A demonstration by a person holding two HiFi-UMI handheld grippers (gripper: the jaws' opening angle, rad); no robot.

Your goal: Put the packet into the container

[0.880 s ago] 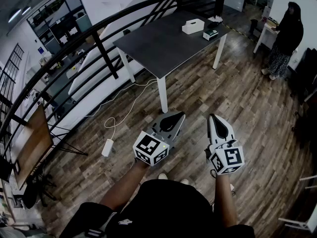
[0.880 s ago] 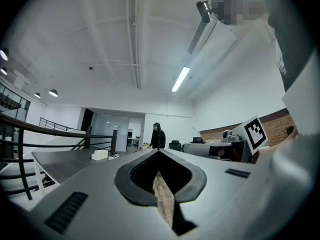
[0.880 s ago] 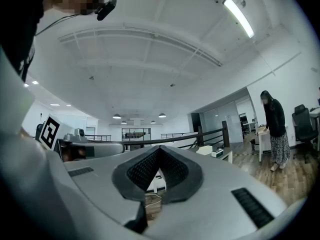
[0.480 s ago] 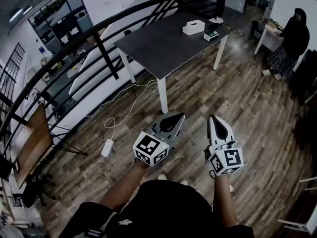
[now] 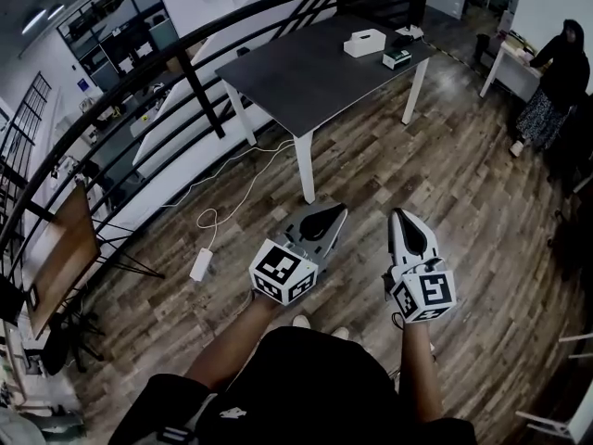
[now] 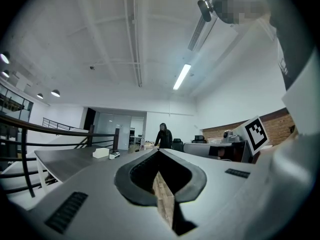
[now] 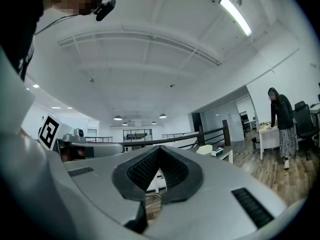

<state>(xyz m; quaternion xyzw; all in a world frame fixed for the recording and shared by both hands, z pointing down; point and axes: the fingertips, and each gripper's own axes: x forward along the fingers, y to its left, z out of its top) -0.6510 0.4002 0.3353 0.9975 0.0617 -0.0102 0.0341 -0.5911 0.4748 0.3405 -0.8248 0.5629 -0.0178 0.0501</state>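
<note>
The left claw (image 5: 324, 221) and right claw (image 5: 402, 222) are hanging shut and empty. The packet (image 5: 397, 58) is sitting by the container (image 5: 364, 43) at the tabletop's (image 5: 306, 80) far right corner, well away from both.

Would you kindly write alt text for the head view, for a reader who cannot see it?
Seen from above, a person holds the left gripper and right gripper level over a wooden floor, both shut and empty. Ahead stands a dark table bearing a white box; another person stands at right.
</note>
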